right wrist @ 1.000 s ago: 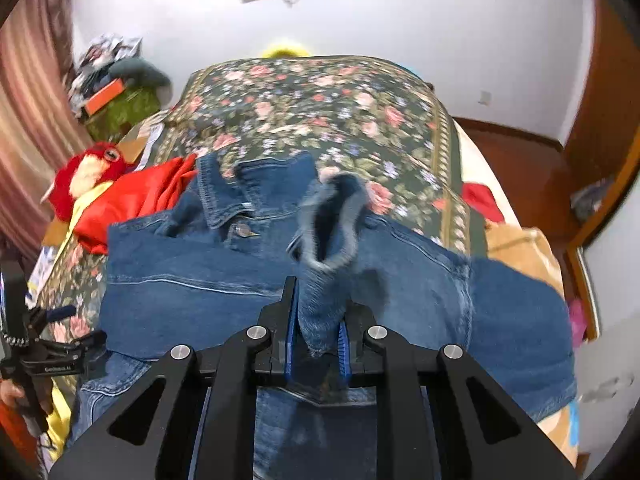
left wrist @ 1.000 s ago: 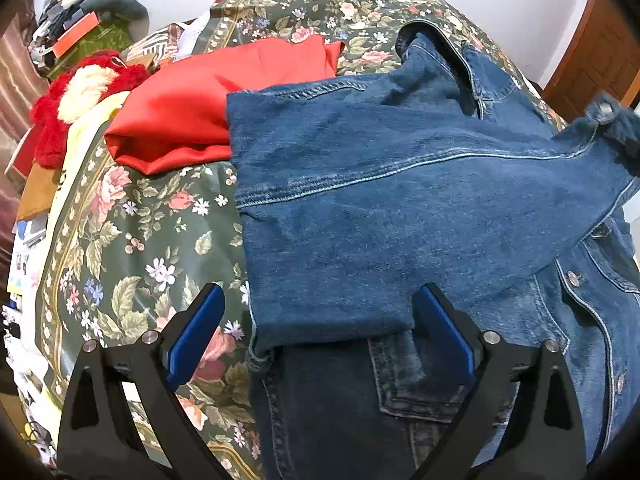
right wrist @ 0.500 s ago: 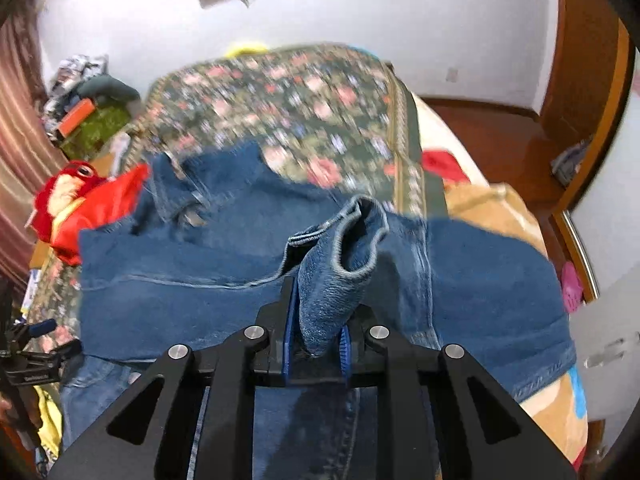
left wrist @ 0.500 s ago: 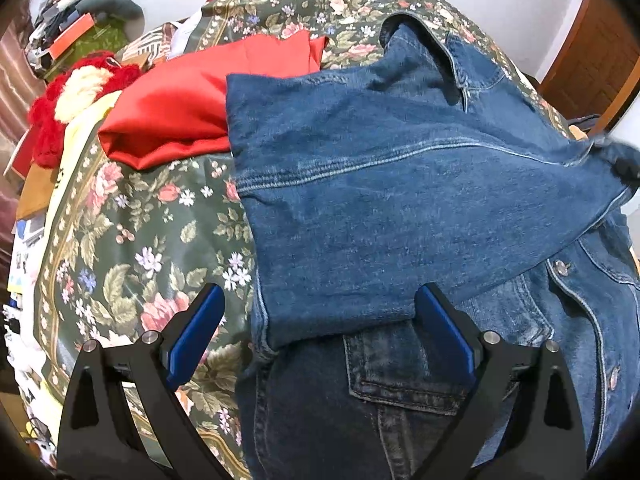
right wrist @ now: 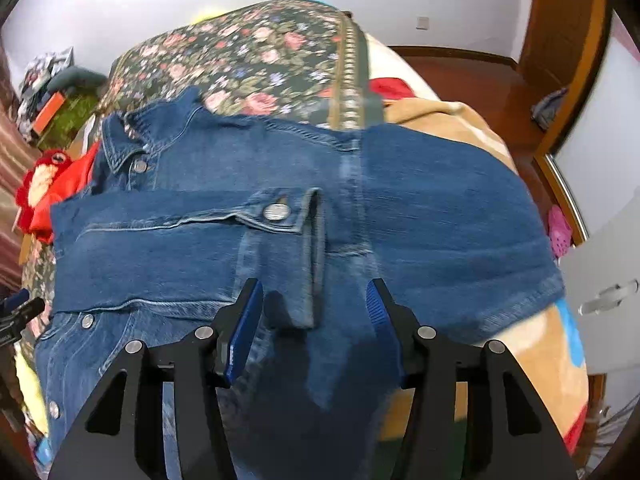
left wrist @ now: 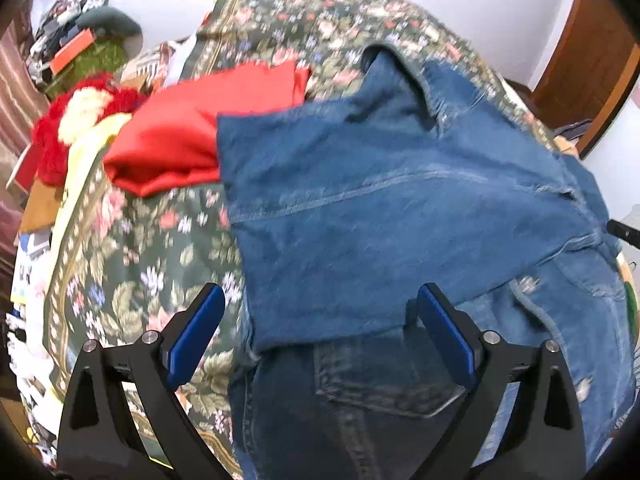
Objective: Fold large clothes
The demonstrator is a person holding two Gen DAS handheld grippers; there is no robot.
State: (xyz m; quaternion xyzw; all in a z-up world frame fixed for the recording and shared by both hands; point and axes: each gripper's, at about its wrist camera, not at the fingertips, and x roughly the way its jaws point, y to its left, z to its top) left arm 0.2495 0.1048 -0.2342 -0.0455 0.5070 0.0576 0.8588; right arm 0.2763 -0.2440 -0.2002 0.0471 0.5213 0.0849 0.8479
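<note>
Lying on the bed (right wrist: 256, 44), the jacket (left wrist: 400, 208) has one sleeve (right wrist: 168, 236) folded across it. Left gripper (left wrist: 320, 324) and right gripper (right wrist: 314, 322) both gape, apparently holding nothing.

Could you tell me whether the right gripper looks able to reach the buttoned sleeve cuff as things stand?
Probably yes: the right gripper is open, and the sleeve cuff lies flat on top of the denim jacket, just ahead, uncovered.
</note>
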